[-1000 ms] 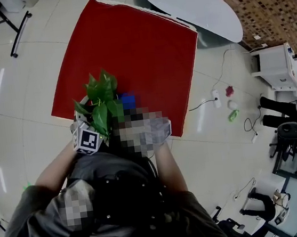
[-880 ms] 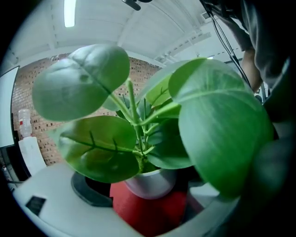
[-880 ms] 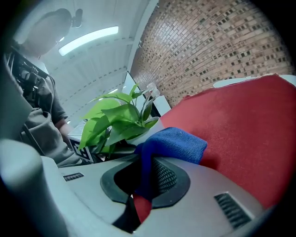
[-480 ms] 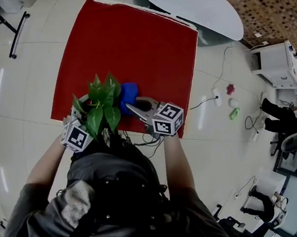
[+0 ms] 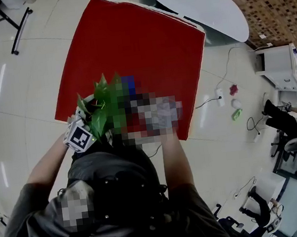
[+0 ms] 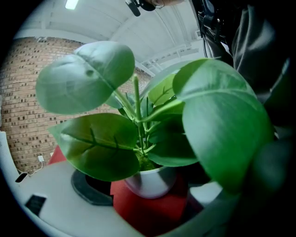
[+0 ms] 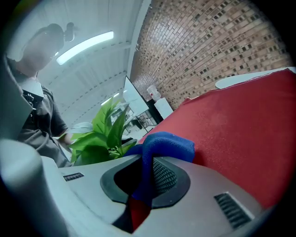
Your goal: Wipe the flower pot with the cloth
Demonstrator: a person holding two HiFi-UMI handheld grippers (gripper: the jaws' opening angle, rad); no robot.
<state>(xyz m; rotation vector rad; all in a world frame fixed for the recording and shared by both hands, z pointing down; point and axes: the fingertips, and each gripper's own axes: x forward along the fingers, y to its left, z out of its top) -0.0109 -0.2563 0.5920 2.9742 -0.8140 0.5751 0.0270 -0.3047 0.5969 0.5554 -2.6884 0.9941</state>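
Observation:
The flower pot [image 6: 150, 180] is small and white and holds a plant with broad green leaves [image 5: 102, 102]. It stands on a red mat [image 5: 145, 46]. My left gripper [image 6: 155, 194] is open around the pot: a strip of red shows between its left pad [image 6: 88, 185] and the pot's wall, and leaves hide the right side. My right gripper [image 7: 141, 185] is shut on a folded blue cloth [image 7: 166, 146], which pokes out past the jaws just right of the plant. In the head view a mosaic patch hides the right gripper, and only the blue cloth [image 5: 128, 83] shows.
Past the mat's far edge is a white oval table [image 5: 193, 2]. A power strip with cables [image 5: 220, 97] and small coloured objects lie on the tiled floor to the right. A white cabinet [image 5: 279, 64] stands further right, a stand's legs [image 5: 19, 29] at far left.
The blue cloth in my right gripper has shifted slightly farther along the plant's right side. The left gripper has stayed beside the pot.

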